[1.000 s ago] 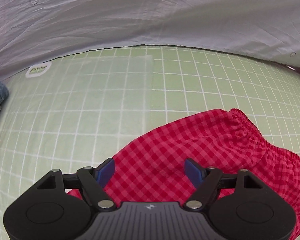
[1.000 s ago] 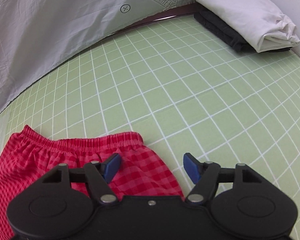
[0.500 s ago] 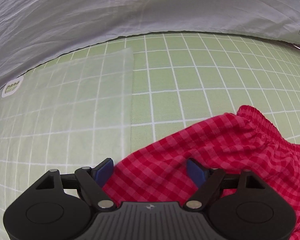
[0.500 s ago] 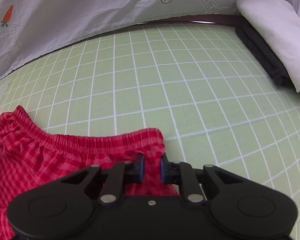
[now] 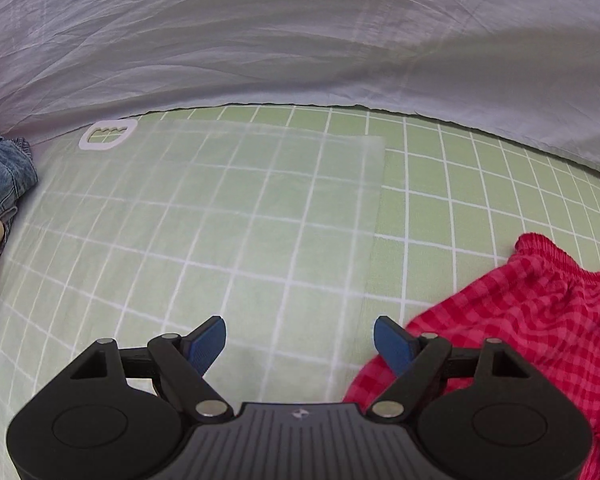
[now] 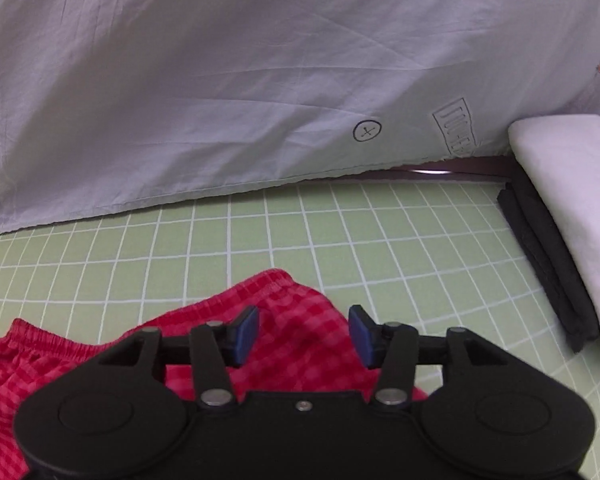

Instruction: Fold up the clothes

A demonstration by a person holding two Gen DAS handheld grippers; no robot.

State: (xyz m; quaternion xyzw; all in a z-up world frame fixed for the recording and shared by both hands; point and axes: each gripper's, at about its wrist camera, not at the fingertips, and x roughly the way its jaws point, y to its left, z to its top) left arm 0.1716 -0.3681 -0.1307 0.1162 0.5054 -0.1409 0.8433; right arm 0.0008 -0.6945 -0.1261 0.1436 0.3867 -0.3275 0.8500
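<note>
The red checked shorts [image 6: 296, 320] lie on the green gridded surface [image 6: 380, 240]. The right gripper [image 6: 303, 332] hangs over their bunched waistband with its blue pads apart, holding nothing. The left gripper [image 5: 299, 340] is spread wide over a translucent sheet [image 5: 236, 208], the shorts [image 5: 540, 320] just beside its right finger. The white backdrop cloth [image 6: 260, 80] carries a circled cross [image 6: 367, 131] and boxed lettering [image 6: 456, 128] too distorted to read. A folded white garment [image 6: 572, 200] tops a black one [image 6: 540, 256]; denim [image 5: 0, 176] sits at the left edge.

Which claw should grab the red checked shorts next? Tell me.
Right. The right claw hangs open with the red checked shorts between its fingers; the left claw is open over bare green mat.
</note>
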